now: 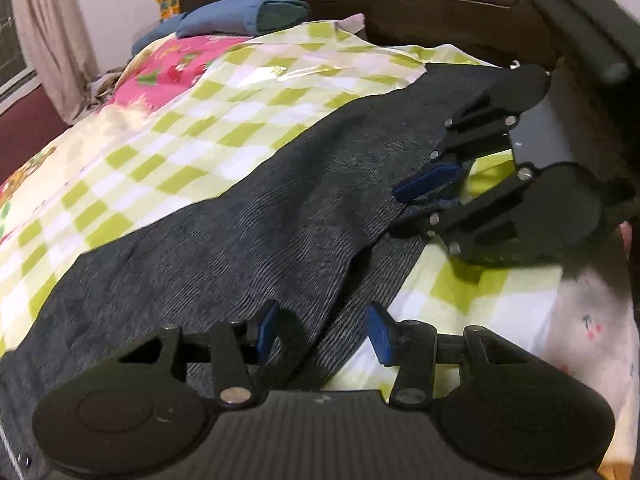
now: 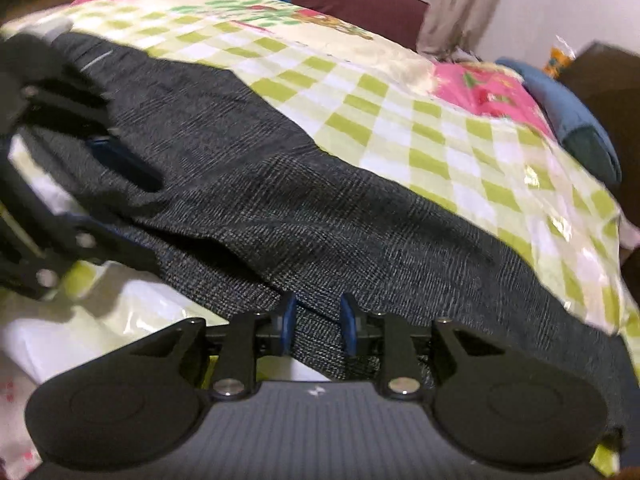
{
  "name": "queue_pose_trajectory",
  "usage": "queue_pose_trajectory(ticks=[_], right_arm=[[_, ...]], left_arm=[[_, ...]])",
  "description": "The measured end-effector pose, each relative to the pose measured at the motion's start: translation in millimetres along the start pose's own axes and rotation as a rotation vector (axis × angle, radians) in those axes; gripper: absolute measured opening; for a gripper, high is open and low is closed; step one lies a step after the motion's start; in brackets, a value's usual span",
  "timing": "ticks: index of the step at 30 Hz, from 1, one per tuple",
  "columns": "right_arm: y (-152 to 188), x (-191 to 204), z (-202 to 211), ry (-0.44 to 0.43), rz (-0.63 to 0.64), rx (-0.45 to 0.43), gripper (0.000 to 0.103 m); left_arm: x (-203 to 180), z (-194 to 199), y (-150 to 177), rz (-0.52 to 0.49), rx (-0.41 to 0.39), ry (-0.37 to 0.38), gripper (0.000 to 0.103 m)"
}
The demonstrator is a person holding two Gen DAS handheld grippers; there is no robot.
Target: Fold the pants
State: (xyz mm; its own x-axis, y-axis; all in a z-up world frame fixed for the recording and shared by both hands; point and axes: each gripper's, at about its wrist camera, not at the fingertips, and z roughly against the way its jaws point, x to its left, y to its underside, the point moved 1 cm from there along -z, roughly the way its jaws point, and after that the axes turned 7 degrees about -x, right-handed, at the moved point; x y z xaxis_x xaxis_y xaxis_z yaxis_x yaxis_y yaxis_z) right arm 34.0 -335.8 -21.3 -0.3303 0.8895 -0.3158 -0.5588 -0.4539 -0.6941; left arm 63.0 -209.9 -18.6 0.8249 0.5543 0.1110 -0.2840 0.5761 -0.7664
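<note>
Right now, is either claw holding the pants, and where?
Neither visibly grips. Both claws, left and right, stand open astride the near edge of the pants.

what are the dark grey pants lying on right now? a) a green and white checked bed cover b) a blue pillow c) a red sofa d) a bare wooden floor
a: the dark grey pants lie stretched out across the green and white checked bed cover, which shows along their far edge in both wrist views.
</note>
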Motion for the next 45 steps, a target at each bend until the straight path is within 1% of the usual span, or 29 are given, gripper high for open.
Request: queue_pose_trajectory(ticks=[1,4,6,8,10,12,14,16,18,19,20,22,23,27,31,32,34,35,36,37,39,40,41,43,45], right_arm=[[1.0,0.0,1.3,-0.002,0.006,-0.004,0.030],[2.4,-3.5,0.6,-0.011,-0.005,-0.009,0.030],[2.7,-4.2,-0.4,-0.008,-0.008,-0.017,0.032],[3.5,-2.2,-2.2,0.005,0.006,-0.026,0.035],[2.7,1.7,-4.3,0.015,0.034,-0.034,0.035],[1.9,3.9,-4.2,0.016,0.051,-0.044,0.035],[2.2,3.8,-6.0,0.018,0.056,-0.048,0.038],[2.2,1.3,-9.9,0.042,0.039,-0.058,0.038],[0.1,-5.8,-15.3,0.072,-0.015,-0.053,0.034],[-0.8,-10.2,-16.5,0.076,-0.049,-0.054,0.024],[-1.6,-15.8,-17.6,0.081,-0.091,-0.048,0.012],[-2.9,-23.6,-15.7,0.089,-0.139,-0.049,0.006],[-3.8,-25.6,-13.5,0.092,-0.145,-0.049,0.004],[-10.0,-21.9,5.0,0.090,-0.113,-0.063,0.003],[-12.4,-19.8,31.7,0.056,-0.073,-0.065,0.004],[-9.2,-17.6,28.9,0.041,-0.053,-0.044,0.005],[1.4,-13.9,10.0,0.026,-0.052,0.017,0.005],[6.2,-14.1,1.3,0.014,-0.075,0.047,0.006],[8.9,-15.6,-4.4,0.009,-0.103,0.061,0.006],[8.1,-17.8,-3.7,0.012,-0.129,0.056,0.006],[6.8,-23.9,7.0,0.012,-0.176,0.040,0.014],[9.0,-28.3,13.9,0.025,-0.190,0.034,0.023],[12.2,-34.5,21.6,0.044,-0.213,0.030,0.027],[20.6,-50.8,34.0,0.071,-0.302,0.024,0.028],[32.5,-77.2,45.4,0.123,-0.440,0.015,0.028]], left_arm=[[-0.9,-3.2,-2.0,-0.002,0.001,-0.003,0.061],[0.2,-9.6,-8.0,0.002,-0.004,-0.025,0.061],[4.8,-9.6,-10.9,0.023,-0.012,-0.042,0.061],[9.8,-13.0,-13.2,0.041,-0.001,-0.061,0.060],[12.6,-17.9,-16.2,0.058,0.004,-0.077,0.059],[13.1,-19.3,-19.4,0.075,0.002,-0.069,0.052],[14.0,-17.0,-22.1,0.100,-0.010,-0.053,0.047],[14.5,-14.3,-24.6,0.114,-0.020,-0.040,0.045],[14.6,-12.0,-26.0,0.111,-0.023,-0.034,0.044],[14.6,-12.2,-26.4,0.109,-0.021,-0.031,0.044],[15.0,-12.3,-25.9,0.107,-0.018,-0.027,0.043],[14.1,-13.6,-24.4,0.098,-0.009,-0.016,0.042],[13.0,-14.1,-23.4,0.094,-0.004,-0.012,0.039],[6.6,-11.8,-21.3,0.074,0.013,0.026,0.033],[0.2,1.2,-21.6,0.029,0.000,0.048,0.033],[-1.0,-0.4,-20.2,0.023,0.013,0.060,0.033],[-5.6,-13.3,-13.2,0.001,0.077,0.069,0.034],[-8.4,-19.2,-8.5,-0.011,0.101,0.066,0.034],[-10.7,-20.3,-5.8,-0.022,0.106,0.062,0.034],[-11.8,-17.9,-5.4,-0.030,0.105,0.061,0.034],[-11.6,-11.3,-6.4,-0.036,0.110,0.080,0.033],[-11.5,-9.0,-5.4,-0.040,0.110,0.083,0.033],[-11.6,-8.0,-4.2,-0.047,0.112,0.083,0.033],[-10.5,-6.6,-3.6,-0.056,0.113,0.082,0.033],[-9.5,-5.0,-5.3,-0.041,0.108,0.082,0.033]])
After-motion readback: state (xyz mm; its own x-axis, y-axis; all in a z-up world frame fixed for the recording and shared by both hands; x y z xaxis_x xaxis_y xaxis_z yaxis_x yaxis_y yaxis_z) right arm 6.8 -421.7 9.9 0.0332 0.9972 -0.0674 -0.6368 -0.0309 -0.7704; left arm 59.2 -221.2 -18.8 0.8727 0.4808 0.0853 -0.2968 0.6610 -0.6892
